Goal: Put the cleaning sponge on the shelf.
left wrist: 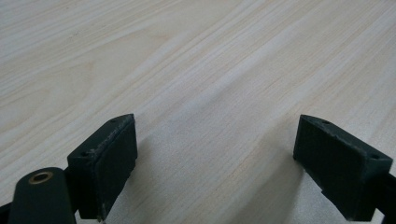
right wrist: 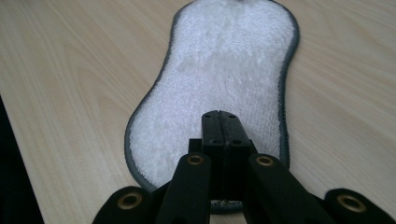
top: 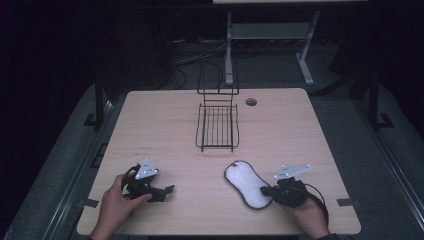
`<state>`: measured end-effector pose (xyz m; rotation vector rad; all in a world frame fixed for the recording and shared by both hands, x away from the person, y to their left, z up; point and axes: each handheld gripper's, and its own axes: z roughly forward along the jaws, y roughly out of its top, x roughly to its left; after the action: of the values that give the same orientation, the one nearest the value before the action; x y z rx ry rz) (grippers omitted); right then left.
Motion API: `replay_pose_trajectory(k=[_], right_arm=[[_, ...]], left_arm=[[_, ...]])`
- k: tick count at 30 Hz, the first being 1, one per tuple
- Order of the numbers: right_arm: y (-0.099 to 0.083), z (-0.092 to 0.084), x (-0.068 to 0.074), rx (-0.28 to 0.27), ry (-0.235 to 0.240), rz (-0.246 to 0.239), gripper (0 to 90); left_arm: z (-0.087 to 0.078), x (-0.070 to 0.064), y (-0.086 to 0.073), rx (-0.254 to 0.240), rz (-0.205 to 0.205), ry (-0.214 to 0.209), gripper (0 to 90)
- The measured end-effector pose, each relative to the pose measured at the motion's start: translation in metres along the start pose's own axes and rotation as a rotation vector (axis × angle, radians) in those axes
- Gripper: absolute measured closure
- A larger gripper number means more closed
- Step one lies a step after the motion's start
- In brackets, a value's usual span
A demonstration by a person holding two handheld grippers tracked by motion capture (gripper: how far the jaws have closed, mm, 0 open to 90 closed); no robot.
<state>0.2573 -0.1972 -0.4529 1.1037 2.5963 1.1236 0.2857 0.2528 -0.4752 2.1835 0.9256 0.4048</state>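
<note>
My left tongs [top: 167, 189] rest low on the pale wood-grain tabletop [top: 165, 125] near its front left corner, my left hand [top: 116, 205] wrapped around the handle. In the left gripper view the two black jaws stand wide apart, with bare wood between them and nothing held.

My right tongs [top: 264, 190] sit toward the front right, my right hand [top: 309, 215] behind them. In the right gripper view the jaws are pressed flat together, their tips lying over the near end of the white fluffy peanut-shaped pad with a dark grey edge [right wrist: 219, 79]. I cannot tell whether they pinch any of its pile or merely rest on it closed.

From the high view, that pad [top: 245, 181] lies flat on the tabletop, front of centre and slightly right, its long axis slanting from upper left to lower right, with its lower end touching my right tongs.

A black wire rack with a tall upright back [top: 217, 127] stands farther back, around the middle of the tabletop, well apart from the pad. A small round grommet hole [top: 251, 102] sits just beside its right rear.
</note>
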Motion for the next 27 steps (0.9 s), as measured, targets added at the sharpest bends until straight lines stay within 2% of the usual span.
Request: replay_pose_trajectory(k=[10,16,18,22,25,27], right_arm=[[-0.009,-0.014,-0.021,-0.003,-0.057,0.043,89.4],[-0.011,-0.019,-0.028,-0.003,-0.062,0.061,87.7],[-0.009,-0.020,-0.029,-0.001,-0.046,0.058,81.8],[-0.002,-0.028,-0.029,-0.043,-0.035,0.061,68.9],[0.004,-0.029,-0.031,-0.060,-0.020,0.072,56.1],[0.008,-0.026,-0.032,-0.052,-0.018,0.063,46.8]], left_arm=[[0.000,0.000,0.000,0.000,0.000,0.000,12.7],[0.000,0.000,0.000,0.000,0.000,0.000,12.7],[0.000,0.000,0.000,0.000,0.000,0.000,12.7],[0.000,0.000,0.000,0.000,0.000,0.000,12.7],[0.000,0.000,0.000,0.000,0.000,0.000,12.7],[0.000,0.000,0.000,0.000,0.000,0.000,12.7]])
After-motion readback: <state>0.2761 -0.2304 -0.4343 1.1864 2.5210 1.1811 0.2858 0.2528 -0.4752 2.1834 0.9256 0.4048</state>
